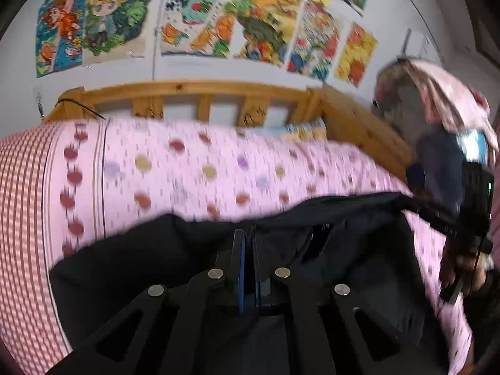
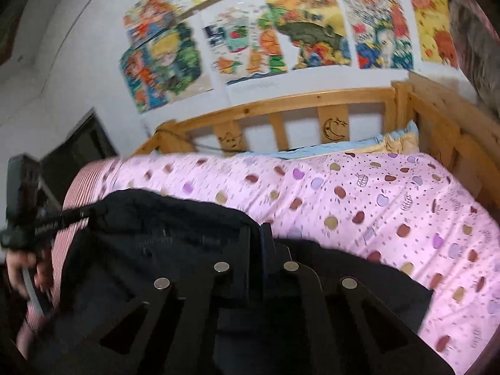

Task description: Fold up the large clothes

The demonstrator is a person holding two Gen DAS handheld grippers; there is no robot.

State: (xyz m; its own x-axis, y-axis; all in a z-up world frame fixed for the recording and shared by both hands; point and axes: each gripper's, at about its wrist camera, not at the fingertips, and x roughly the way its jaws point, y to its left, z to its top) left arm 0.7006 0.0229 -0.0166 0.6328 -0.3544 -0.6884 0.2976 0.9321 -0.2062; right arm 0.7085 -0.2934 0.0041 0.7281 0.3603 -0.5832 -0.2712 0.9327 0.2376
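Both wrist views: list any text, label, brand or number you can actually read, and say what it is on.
None can be read.
Wall posters: small print, too blurred.
Left gripper arm: white lettering, smeared and unreadable.
Right gripper arm: faint marking, unreadable.
Bed rail: carved moon and stars, no words.
Black garment: no visible label.

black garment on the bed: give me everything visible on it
The black garment is large, dark, matte woven-looking cloth with seams and stitched panels; what type it is cannot be told. It lies across the near part of the pink apple-print bedsheet, rumpled rather than flat, its far edge raised and stretched between the two tools. The left tongs are closed on that edge at one point, and the right tongs are closed on it at another. Motion blur hides finer detail.
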